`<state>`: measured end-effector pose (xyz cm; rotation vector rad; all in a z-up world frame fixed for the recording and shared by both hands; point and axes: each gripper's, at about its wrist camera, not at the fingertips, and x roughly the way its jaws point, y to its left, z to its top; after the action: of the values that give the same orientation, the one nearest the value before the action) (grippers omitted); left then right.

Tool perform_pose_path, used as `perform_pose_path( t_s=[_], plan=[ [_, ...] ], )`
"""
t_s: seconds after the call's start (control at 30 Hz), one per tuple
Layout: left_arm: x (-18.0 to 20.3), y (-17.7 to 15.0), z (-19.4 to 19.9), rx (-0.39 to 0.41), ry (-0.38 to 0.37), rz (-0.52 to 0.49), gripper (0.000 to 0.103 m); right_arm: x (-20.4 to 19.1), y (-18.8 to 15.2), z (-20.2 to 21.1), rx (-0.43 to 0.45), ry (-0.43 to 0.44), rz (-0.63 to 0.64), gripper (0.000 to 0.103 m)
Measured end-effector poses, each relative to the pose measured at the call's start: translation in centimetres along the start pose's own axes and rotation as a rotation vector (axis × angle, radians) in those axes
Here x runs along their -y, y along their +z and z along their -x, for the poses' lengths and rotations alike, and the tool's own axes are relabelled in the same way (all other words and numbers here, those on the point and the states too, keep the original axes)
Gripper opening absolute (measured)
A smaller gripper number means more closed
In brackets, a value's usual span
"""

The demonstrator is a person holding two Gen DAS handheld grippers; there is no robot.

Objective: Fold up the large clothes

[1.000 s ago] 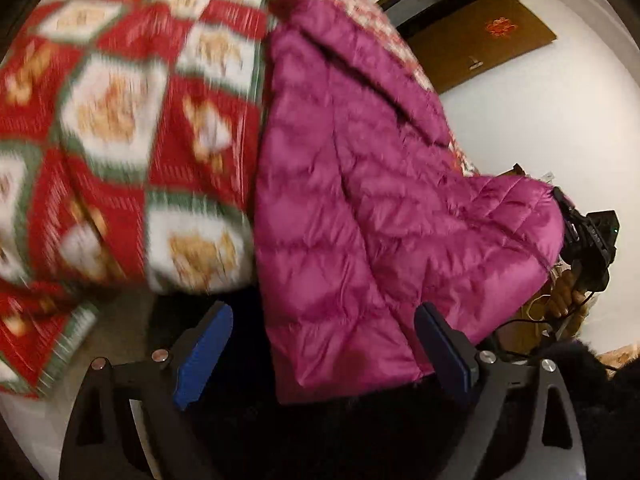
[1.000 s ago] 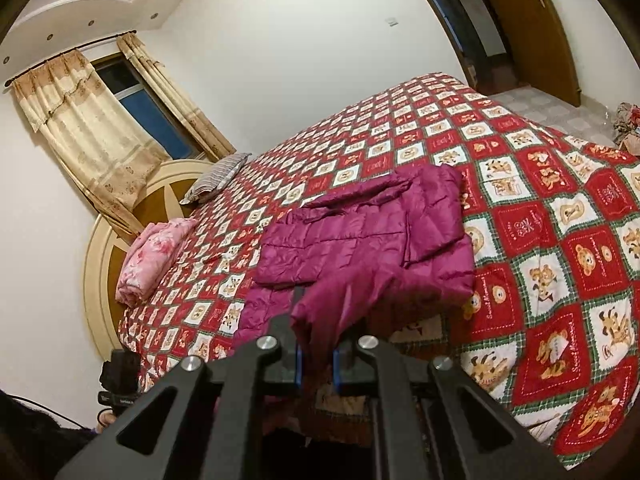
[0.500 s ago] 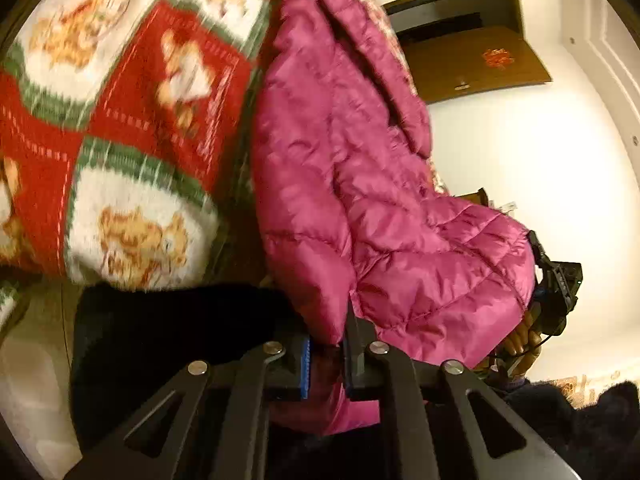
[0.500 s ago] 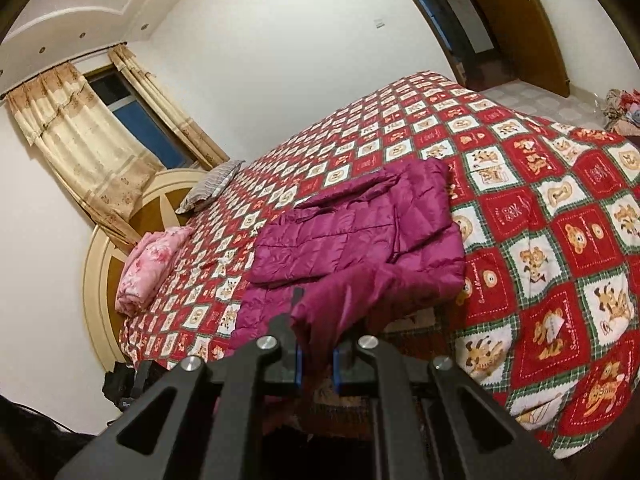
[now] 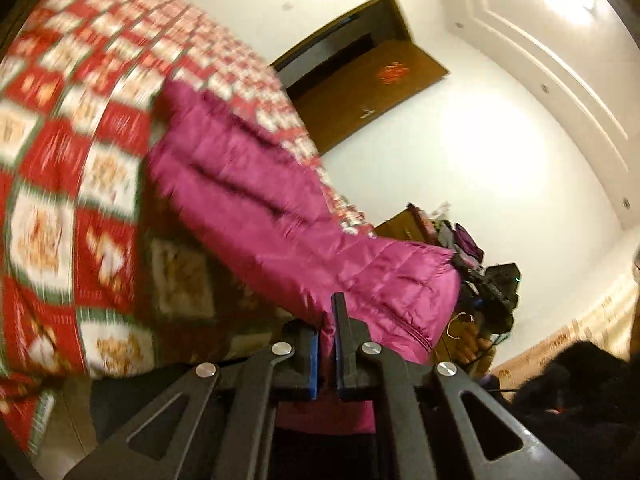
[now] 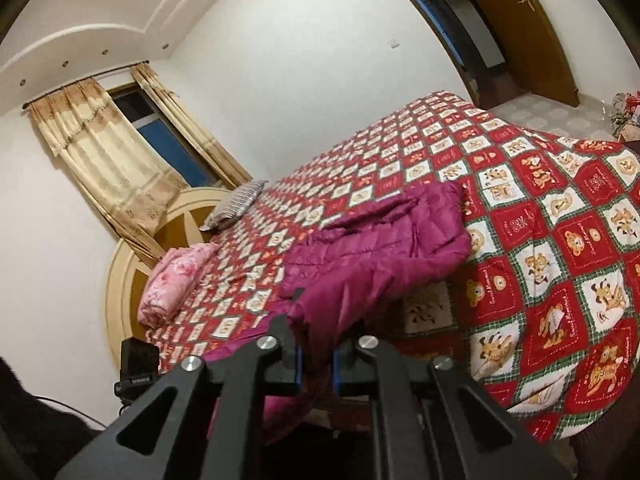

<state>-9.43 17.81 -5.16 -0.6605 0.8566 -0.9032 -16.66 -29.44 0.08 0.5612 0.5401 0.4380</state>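
Both of my tools have the hem end of the magenta puffer jacket (image 6: 380,248): my left hand-held gripper (image 5: 327,354) is pinched tight on one bottom corner, and my right hand-held gripper (image 6: 316,354) is clamped on the other, with fabric bunched between the blue pads (image 6: 298,364). The jacket lies near the foot edge of the bed (image 6: 560,208), on the red bear-patterned quilt (image 6: 580,240), its collar end resting flat further up and the hem end raised off the quilt in my grips. I judge the step to be carrying this hem up and over toward the collar to halve the length. To do it well I should keep both corners level and pulled gently apart so the padded fabric stays taut between them, lift high enough that the slippery shell does not drag the lower layer along, and lay the edge down squarely on the shoulders before letting go. The left view is blurred, so I cannot tell how much cloth that grip really holds; a shallow bite could slip. A rolled pink blanket (image 6: 172,284) and a striped pillow (image 6: 236,204) sit well apart by the headboard, out of the way. The open door (image 5: 368,88) and the clutter on a wooden stand (image 5: 452,232) beyond the bed are no hindrance.
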Motion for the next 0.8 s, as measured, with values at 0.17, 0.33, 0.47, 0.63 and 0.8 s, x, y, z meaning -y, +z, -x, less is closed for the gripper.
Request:
perform_pose_path(
  t_s=[0.17, 0.33, 0.47, 0.63, 0.8],
  plan=[
    [-0.5, 4.9, 0.6, 0.052, -0.003, 0.001, 0.004, 0.2, 2.6, -0.9, 0.022, 0.018, 0.001, 0.013],
    [-3.8, 13.3, -2.6, 0.106, 0.064, 0.056, 0.004, 2.5, 7.4, -5.3, 0.023, -0.024, -0.024, 0.013],
    [-7.1, 18.5, -6.7, 0.107, 0.175, 0.083, 0.004, 6.3, 11.1, -11.3, 0.010, -0.098, -0.093, 0.013],
    [-12.4, 23.7, -12.8, 0.087, 0.344, 0.130, 0.004, 11.2, 13.5, -19.4, -0.015, -0.257, -0.126, 0.013],
    [-17.9, 25.2, -17.0, 0.043, 0.437, 0.219, 0.004, 15.6, 12.9, -26.4, -0.070, -0.392, -0.153, 0.013]
  ],
)
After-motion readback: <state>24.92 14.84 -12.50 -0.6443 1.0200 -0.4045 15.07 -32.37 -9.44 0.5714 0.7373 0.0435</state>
